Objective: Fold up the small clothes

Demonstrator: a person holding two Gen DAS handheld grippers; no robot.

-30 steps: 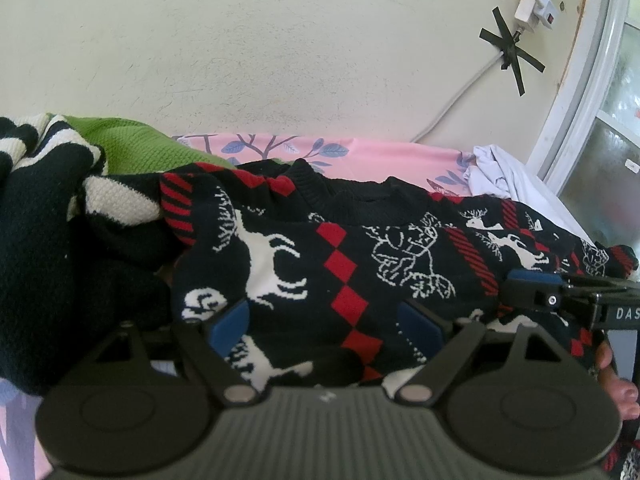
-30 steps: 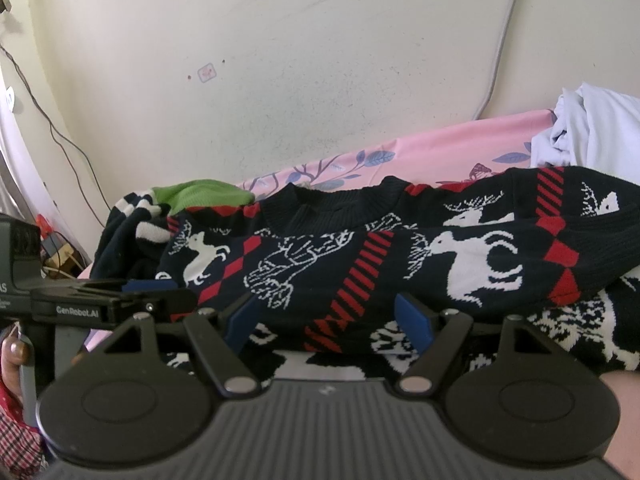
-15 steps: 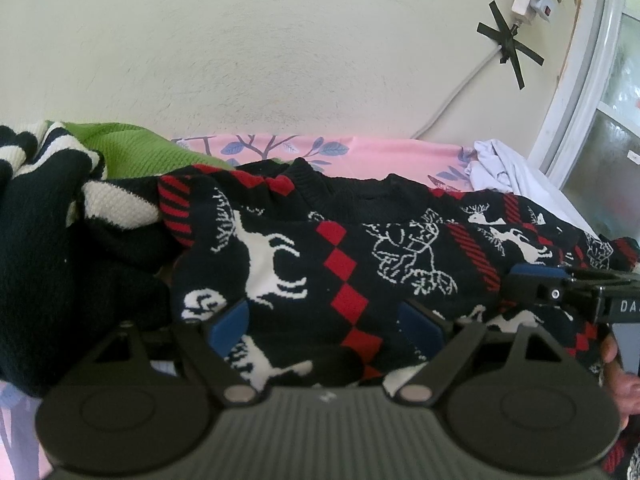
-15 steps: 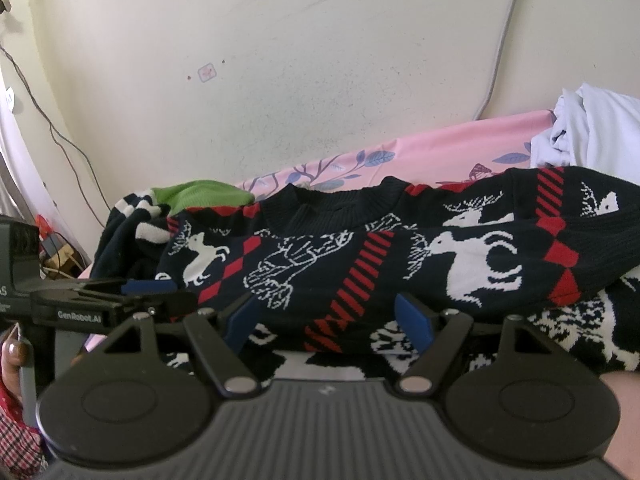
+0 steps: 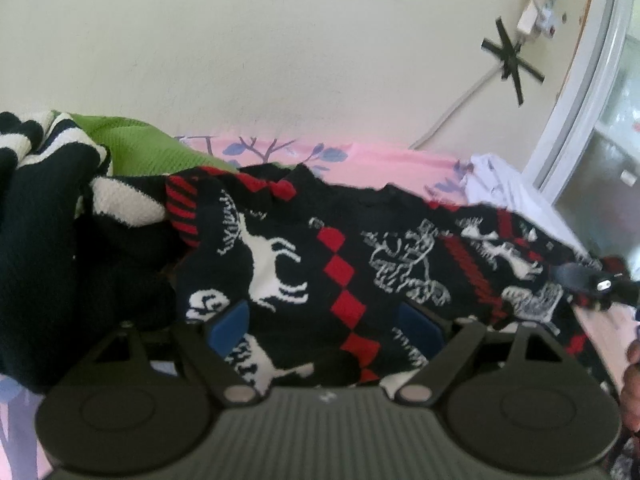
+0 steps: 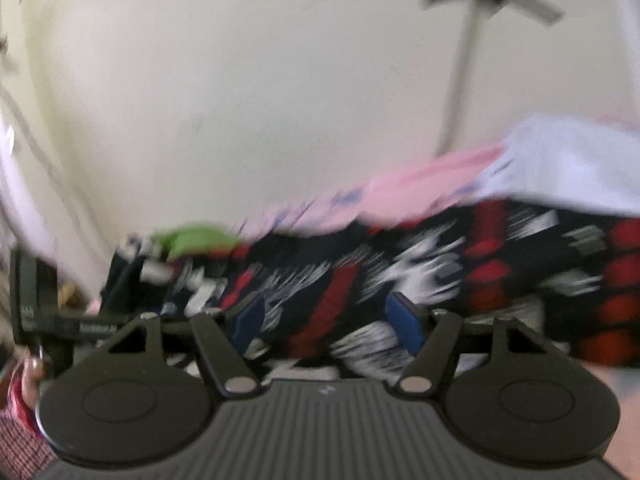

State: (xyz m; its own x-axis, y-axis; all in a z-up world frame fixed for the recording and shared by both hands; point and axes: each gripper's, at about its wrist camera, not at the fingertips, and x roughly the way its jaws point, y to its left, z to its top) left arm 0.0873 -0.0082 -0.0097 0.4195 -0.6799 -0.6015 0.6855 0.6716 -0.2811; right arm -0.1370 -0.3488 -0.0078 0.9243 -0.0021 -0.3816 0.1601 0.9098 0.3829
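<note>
A black knitted sweater with white reindeer and red diamonds lies spread on the pink sheet. My left gripper stands open at its near hem, the fabric lying between the wide blue pads without being pinched. The right wrist view is motion-blurred. It shows the sweater between the pads of my right gripper, whose jaws are closing but do not visibly press on the fabric. The right gripper's tip shows at the sweater's right end, the left gripper's body at the left edge.
A green knit and a black-and-white striped knit are piled left of the sweater. White cloth lies at the back right. A cream wall with a taped cable stands behind, a window frame to the right.
The right wrist view has swung and blurred, and its pads stand a little closer together. In the left wrist view the right gripper has slid toward the right edge. The left gripper has kept still.
</note>
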